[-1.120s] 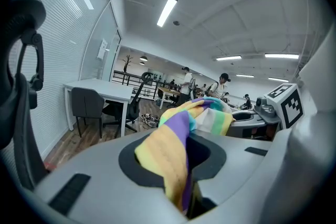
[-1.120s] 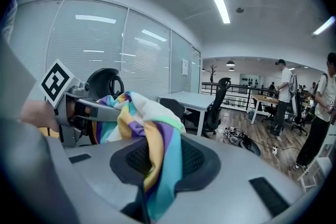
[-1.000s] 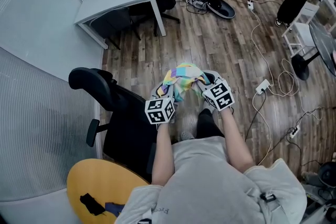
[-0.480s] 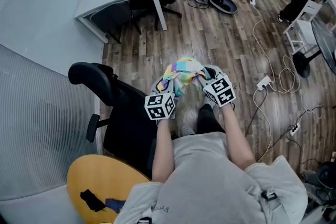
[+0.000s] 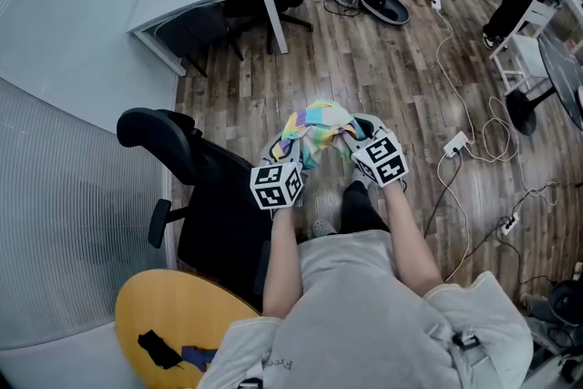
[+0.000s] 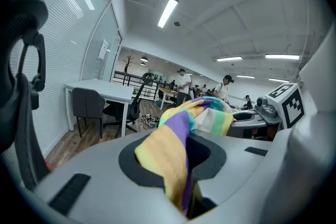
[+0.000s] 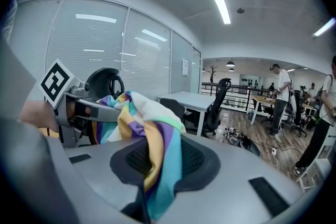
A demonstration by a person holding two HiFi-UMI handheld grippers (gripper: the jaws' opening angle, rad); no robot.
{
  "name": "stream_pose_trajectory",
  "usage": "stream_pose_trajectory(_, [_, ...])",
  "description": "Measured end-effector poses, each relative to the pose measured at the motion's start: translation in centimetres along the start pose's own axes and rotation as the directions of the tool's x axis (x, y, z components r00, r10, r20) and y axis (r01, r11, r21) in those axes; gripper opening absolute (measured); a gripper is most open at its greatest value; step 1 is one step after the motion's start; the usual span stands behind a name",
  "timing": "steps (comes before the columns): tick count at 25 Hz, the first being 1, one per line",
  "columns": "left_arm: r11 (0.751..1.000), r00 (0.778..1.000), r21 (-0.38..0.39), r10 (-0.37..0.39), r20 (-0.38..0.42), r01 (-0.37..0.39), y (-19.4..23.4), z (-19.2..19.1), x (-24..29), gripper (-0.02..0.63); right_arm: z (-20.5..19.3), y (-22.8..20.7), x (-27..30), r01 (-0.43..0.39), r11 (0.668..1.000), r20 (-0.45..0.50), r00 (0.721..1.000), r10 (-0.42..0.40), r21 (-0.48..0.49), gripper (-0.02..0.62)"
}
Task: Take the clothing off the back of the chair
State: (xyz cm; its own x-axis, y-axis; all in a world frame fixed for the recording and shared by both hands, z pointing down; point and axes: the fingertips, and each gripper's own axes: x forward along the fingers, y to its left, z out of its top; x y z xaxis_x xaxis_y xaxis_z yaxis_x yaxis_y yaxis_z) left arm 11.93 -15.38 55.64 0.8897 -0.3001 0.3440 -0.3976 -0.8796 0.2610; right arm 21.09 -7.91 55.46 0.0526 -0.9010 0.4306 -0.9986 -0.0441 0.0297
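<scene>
**Left gripper (image 5: 290, 161) and right gripper (image 5: 355, 146) both clamped on the striped garment (image 5: 317, 125)**

Over on the left stands the black office chair (image 5: 214, 214), just beside the person, headrest (image 5: 150, 137) on the far side. Next along, the left gripper: jaws almost together, a yellow-and-purple fold of cloth nipped tight between them. Then the garment itself, bunched in pastel stripes, hanging between the two grippers in front of the person. It is apart from the chair, to its right, above the wood floor (image 5: 383, 68). On its right edge, the right gripper has its jaws nearly closed too, pinching a teal-and-purple fold. Both grippers sit side by side, close together, tilted slightly down. Farther right, a white power strip (image 5: 455, 148) and loose cables lie on the floor.
</scene>
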Motion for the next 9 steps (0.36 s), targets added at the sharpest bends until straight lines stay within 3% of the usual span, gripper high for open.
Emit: stream_pose_trajectory(9, [1.000, 1.000, 0.006, -0.008, 0.007, 0.008, -0.27, -0.05, -0.09, 0.091, -0.07, -0.01, -0.26, 0.014, 1.000, 0.008, 1.000, -0.014, 0.005, 0.103])
